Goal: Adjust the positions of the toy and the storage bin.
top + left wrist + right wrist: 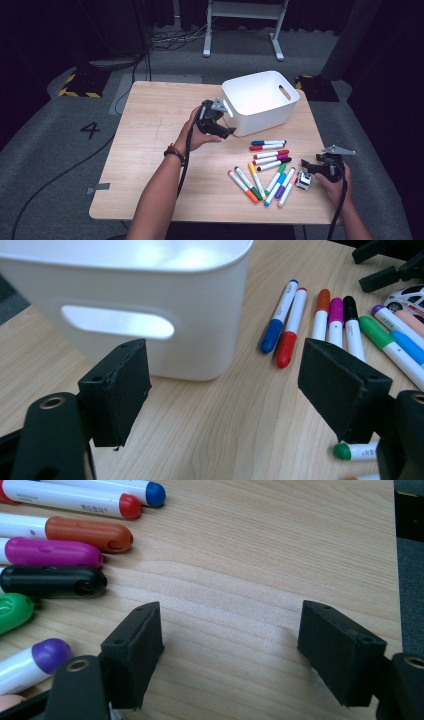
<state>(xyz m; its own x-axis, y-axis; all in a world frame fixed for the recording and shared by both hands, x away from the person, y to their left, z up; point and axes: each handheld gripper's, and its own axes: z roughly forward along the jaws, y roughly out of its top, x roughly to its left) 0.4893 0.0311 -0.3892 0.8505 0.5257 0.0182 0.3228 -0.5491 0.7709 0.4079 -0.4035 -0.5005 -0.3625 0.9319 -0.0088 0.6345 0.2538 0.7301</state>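
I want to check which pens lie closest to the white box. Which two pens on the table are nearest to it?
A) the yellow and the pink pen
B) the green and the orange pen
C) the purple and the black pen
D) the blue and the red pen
D: in the high view the blue pen and the red pen lie side by side just in front of the white box, ahead of the other pens.

Left claw (226,131) held up in the hand, jaws wide and empty; right claw (306,165) sits low, jaws apart, forearm stretched out.
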